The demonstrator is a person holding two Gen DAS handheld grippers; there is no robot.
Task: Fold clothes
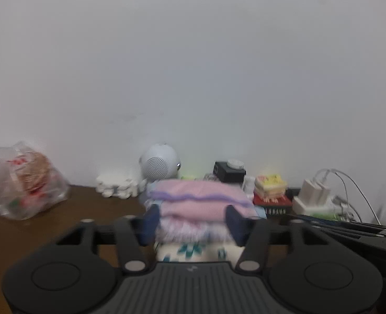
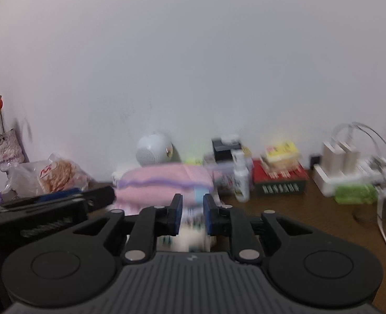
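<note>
On the brown counter [image 1: 62,225] by the white wall sits a stack of folded clothes [image 1: 200,204], pink on top. Left claw [image 1: 191,222] is spread wide before the stack, gripping nothing. Right claw [image 2: 192,216] is narrowed, a gap showing between its blue pads; both views are blurred.

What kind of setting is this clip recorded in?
Most likely a home room: a brown wooden table against a white wall, holding a stack of folded clothes, a round white speaker and plugged-in chargers.
</note>
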